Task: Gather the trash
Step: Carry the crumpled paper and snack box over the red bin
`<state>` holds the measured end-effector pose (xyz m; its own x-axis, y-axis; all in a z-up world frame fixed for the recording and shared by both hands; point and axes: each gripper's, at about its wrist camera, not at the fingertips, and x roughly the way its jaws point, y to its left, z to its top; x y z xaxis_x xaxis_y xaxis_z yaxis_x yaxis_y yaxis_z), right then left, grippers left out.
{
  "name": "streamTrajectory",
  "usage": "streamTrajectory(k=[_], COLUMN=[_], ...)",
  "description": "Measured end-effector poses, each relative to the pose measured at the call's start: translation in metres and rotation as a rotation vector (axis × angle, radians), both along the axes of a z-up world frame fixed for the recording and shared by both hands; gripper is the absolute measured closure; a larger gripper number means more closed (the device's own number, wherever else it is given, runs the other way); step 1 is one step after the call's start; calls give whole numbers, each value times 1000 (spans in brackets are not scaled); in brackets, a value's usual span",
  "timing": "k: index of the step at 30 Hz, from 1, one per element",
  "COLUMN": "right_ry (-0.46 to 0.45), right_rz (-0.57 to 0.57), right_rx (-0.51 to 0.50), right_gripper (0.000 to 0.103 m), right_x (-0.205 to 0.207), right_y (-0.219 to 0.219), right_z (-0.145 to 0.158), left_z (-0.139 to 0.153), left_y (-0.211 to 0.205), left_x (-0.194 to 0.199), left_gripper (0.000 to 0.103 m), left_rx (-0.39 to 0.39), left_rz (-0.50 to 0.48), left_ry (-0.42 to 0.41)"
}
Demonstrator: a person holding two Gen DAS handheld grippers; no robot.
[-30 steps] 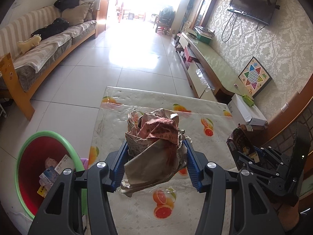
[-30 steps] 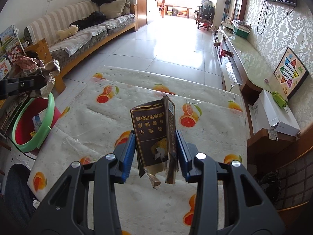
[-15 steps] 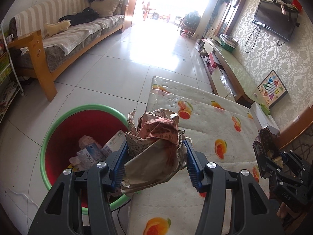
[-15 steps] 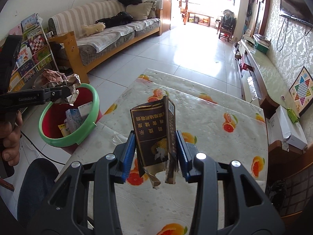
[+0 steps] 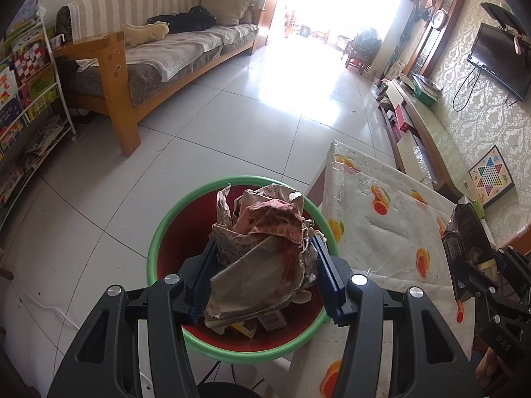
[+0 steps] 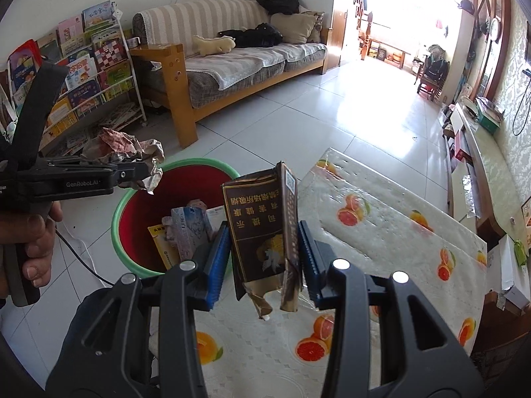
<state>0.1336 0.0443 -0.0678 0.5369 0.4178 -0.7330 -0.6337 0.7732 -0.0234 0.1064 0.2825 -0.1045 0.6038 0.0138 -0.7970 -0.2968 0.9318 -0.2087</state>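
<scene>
My left gripper (image 5: 262, 275) is shut on a crumpled wad of paper (image 5: 262, 248), held right above the red bin with a green rim (image 5: 159, 232); the bin holds several boxes and scraps. In the right wrist view the same wad of paper (image 6: 126, 152) hangs over the bin's (image 6: 199, 165) left rim, with a hand on the left gripper's handle. My right gripper (image 6: 265, 258) is shut on a torn dark brown carton (image 6: 262, 229), above the table edge beside the bin. That carton (image 5: 464, 242) shows at the right of the left wrist view.
A table (image 6: 381, 232) with a fruit-print cloth stands right of the bin. A wooden sofa (image 6: 232, 66) and a book rack (image 6: 83, 83) line the left wall. A low cabinet (image 5: 428, 126) runs along the right wall. A cable (image 6: 83, 262) lies on the tiled floor.
Both grippers have swung left from over the table toward the bin. The paper wad now hangs over the bin's mouth, and the carton has come close to the bin's rim. Both grips are unchanged.
</scene>
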Motion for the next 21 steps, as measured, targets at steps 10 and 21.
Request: streamTrajectory(k=[10, 21], right_ry=[9, 23], right_rz=[50, 60], right_rx=[-13, -17], right_gripper=[64, 64], right_x=[-1, 2], right_y=[35, 51], right_z=[-4, -12], left_z=[-9, -11], left_y=[23, 18], left_x=[4, 2], left_gripper=[51, 51], left_rx=[17, 27], left_rz=[29, 27], left_ry=[31, 37])
